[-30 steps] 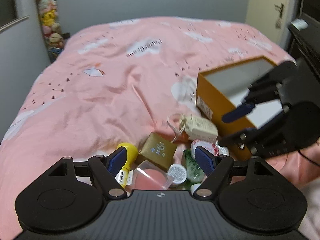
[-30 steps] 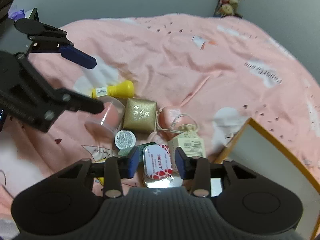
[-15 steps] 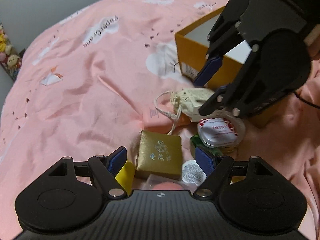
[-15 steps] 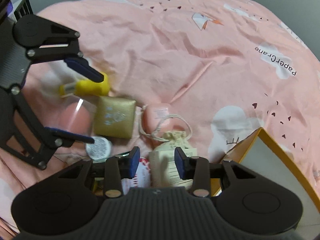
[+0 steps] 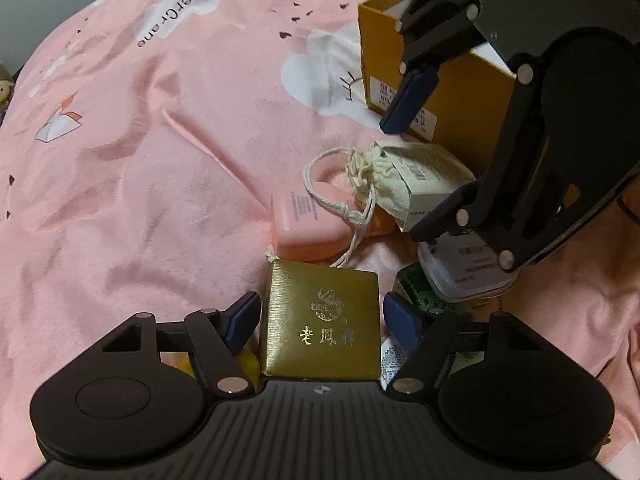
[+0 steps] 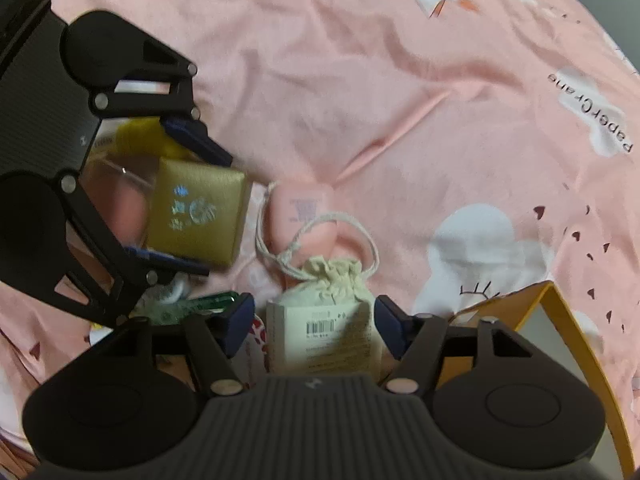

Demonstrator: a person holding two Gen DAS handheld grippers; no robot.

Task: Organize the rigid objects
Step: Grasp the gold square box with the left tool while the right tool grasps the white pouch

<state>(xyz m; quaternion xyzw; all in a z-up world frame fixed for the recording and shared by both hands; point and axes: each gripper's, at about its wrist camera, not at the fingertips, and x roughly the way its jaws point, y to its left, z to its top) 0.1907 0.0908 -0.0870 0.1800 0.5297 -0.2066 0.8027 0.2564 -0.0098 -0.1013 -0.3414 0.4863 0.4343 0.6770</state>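
A gold square box (image 5: pixel 320 322) lies on the pink bedspread between the fingers of my left gripper (image 5: pixel 322 318), which is open around it with a small gap each side; it also shows in the right wrist view (image 6: pixel 196 216). My right gripper (image 6: pixel 314 320) is open around a cream drawstring pouch with a barcode tag (image 6: pixel 324 320), seen in the left wrist view (image 5: pixel 404 184) too. A pink case (image 5: pixel 316 220) lies under the pouch's cord. A white tin (image 5: pixel 464 272) and a green packet (image 5: pixel 424 292) lie beside the gold box.
An open orange cardboard box (image 5: pixel 456 92) stands right of the pile; its rim shows in the right wrist view (image 6: pixel 560 304). A yellow bottle (image 6: pixel 140 136) and a clear pink-filled case (image 6: pixel 120 208) lie behind the left gripper. The pink bedspread (image 5: pixel 160 120) stretches far and left.
My left gripper has moved forward and down so the gold box sits between its fingers. My right gripper has moved onto the cream pouch, away from the white tin.
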